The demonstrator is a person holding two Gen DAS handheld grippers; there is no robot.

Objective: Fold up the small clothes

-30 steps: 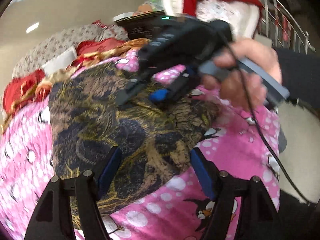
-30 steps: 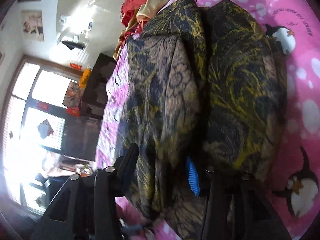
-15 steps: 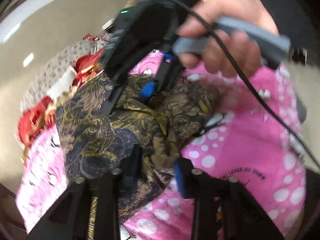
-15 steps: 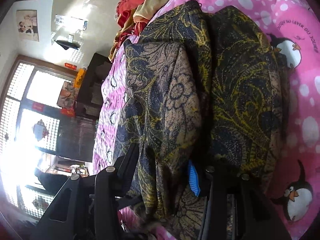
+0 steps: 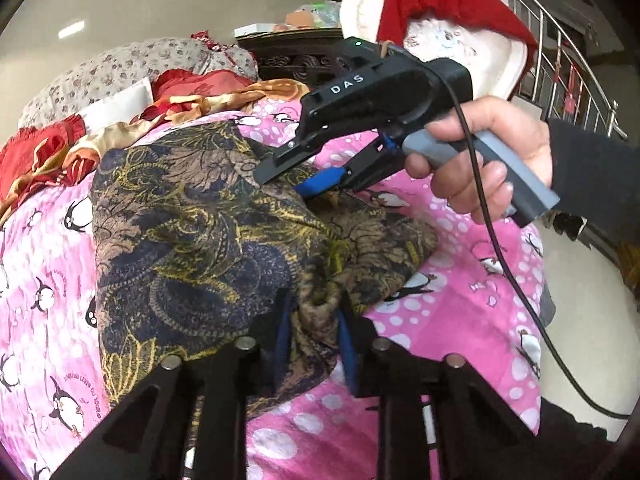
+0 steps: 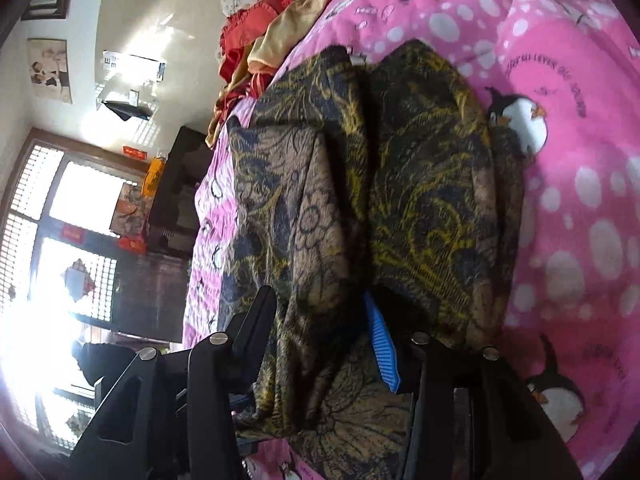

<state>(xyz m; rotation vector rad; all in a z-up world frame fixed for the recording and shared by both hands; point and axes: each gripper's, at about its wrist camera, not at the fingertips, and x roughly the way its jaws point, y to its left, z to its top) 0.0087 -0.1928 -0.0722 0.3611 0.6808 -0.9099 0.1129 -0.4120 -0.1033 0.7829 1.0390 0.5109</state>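
A dark garment with a gold and brown paisley print [image 5: 208,232] lies partly folded on a pink penguin bedspread [image 5: 460,320]. My left gripper [image 5: 312,332] is shut on a bunched near edge of the garment. My right gripper [image 5: 296,182] shows in the left wrist view, held by a hand, with its jaws over the garment's far right edge. In the right wrist view the right gripper [image 6: 320,320] has a fold of the garment [image 6: 420,184] between its fingers, with the jaws still fairly wide apart.
Red and gold bedding [image 5: 180,96] and a floral pillow [image 5: 132,68] lie at the head of the bed. A white chair with a red cover [image 5: 440,8] stands behind. A dark cabinet [image 6: 176,184] and bright windows are at the bedside.
My left gripper has closed from open onto the garment's near edge and bunched it. The right gripper has stayed at the far edge, shifting a little.
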